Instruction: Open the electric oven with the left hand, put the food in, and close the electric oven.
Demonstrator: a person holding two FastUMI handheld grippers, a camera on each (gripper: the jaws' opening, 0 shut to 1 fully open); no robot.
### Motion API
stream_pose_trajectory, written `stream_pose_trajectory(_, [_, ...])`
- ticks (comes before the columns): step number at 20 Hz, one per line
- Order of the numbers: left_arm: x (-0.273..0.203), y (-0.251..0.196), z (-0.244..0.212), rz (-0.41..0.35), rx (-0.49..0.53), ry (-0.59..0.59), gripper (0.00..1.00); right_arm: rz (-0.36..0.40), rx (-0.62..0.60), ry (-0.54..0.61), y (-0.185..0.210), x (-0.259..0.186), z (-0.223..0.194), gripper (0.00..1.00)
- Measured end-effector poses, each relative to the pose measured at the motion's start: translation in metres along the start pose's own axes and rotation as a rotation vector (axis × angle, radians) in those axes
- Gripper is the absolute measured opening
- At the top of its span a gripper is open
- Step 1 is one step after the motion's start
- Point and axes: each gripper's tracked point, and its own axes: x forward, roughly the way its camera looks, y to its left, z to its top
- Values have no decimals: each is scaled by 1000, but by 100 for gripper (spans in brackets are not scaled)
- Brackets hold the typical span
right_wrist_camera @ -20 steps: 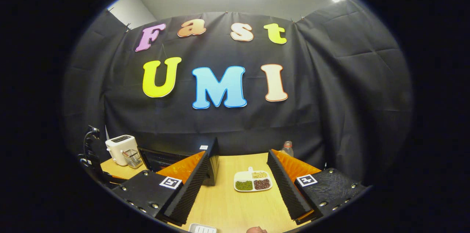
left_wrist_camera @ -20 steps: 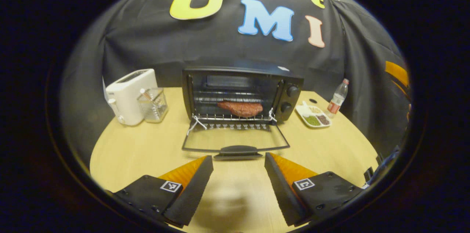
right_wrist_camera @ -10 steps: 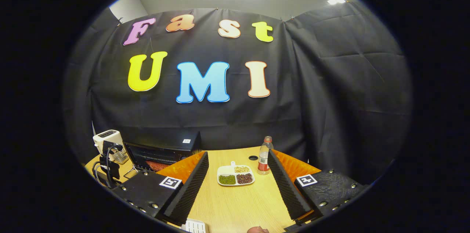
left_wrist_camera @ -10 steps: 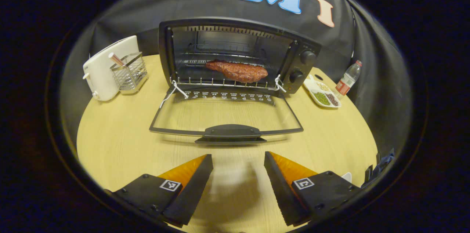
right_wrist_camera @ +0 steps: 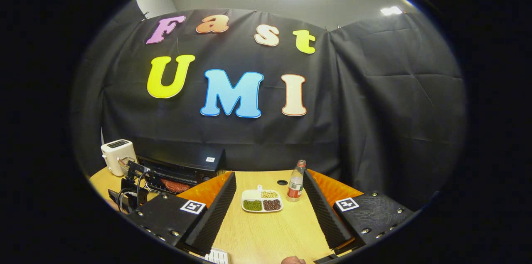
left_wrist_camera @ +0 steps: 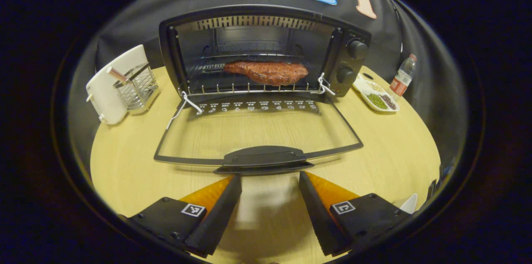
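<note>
Left gripper view: you are holding the left gripper low at centre, fingers apart and empty, just short of the door handle. The door is lying flat open on the table, and the meat is sitting on the rack inside the oven in the upper middle of the frame. Loading looks done, so you are starting the closing step: next, get the fingers under or around the handle and swing the door up. Compared with a second ago, you are closer and the oven is looming larger. In the right gripper view, the right gripper is idling at bottom centre, fingers apart, holding nothing.
</note>
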Motion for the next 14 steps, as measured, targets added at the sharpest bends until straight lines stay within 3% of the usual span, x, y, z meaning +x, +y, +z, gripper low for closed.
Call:
stream_pose_trajectory(4, [-5,-1,4,11,-15,0,95,22,-9,-4,4,1,3,98])
stream_pose_trajectory(5, [-8,-1,6,11,-10,-11,91,28,-12,-9,6,0,5,97])
stream_pose_trajectory(6, [-12,-2,9,8,-12,-19,99,31,-15,-13,7,0,6,98])
stream_pose_trajectory(7, [-15,-3,12,4,-22,-26,99,34,-17,-16,7,0,6,98])
stream_pose_trajectory(11, [-29,-3,30,-9,-51,-61,90,49,-15,-12,12,-3,4,98])
stream_pose_trajectory(12, [-32,-4,34,-13,-49,-69,94,50,-14,-12,12,-3,3,98])
stream_pose_trajectory(14, [-39,-4,39,-21,-47,-83,90,56,-9,-14,14,-4,4,97])
